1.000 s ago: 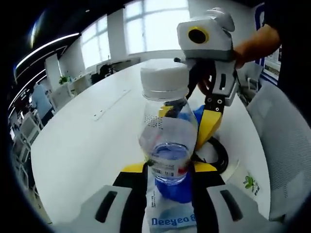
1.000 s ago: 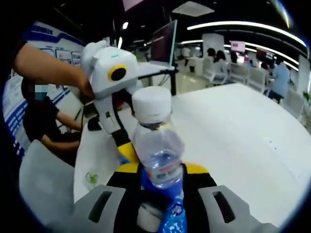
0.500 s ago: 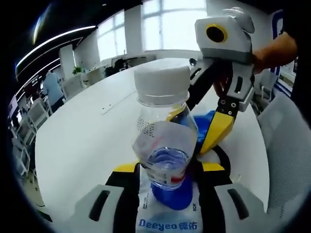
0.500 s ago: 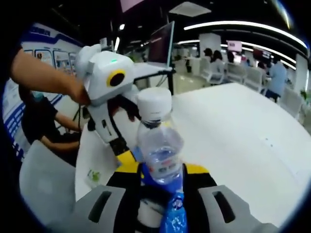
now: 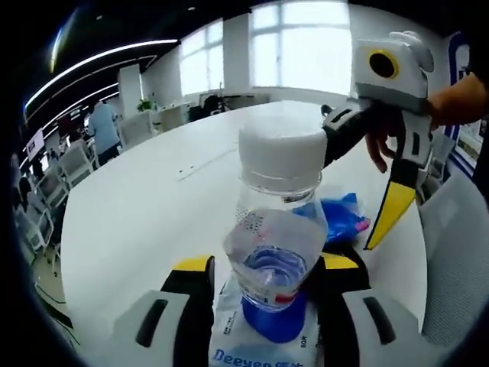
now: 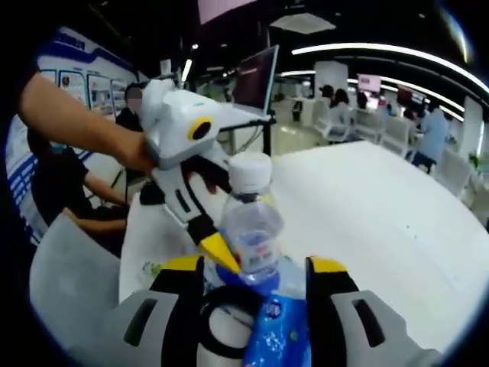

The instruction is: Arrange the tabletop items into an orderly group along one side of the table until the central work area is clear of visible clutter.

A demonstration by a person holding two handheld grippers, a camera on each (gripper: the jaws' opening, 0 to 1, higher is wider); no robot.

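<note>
We count one clear plastic water bottle with a white screw cap (image 5: 276, 222), standing upright on the white round table (image 5: 145, 206) and partly filled with water. In the left gripper view it rises between the yellow-tipped jaws of the left gripper (image 5: 267, 267), which sit just beside its base on either side; we cannot tell whether they press on it. Under and behind the bottle lie two soft packets: one white pack with blue lettering (image 5: 241, 340) at the bottom, and one crumpled blue plastic bag (image 5: 344, 218) beyond it. One black ring-shaped cable (image 5: 353, 252) lies next to the blue bag.

The right gripper (image 6: 256, 267) has its jaws spread wide, well apart from the bottle (image 6: 250, 229), grasping nothing. In the right gripper view the same bottle stands beyond those jaws, with the black ring (image 6: 229, 317) and a blue printed packet (image 6: 279, 329) lying between them. The left gripper comes in from the left, held by a hand (image 6: 141, 157), its yellow tip touching the bottle's lower side.

Several people sit at desks in the background (image 6: 382, 115).
</note>
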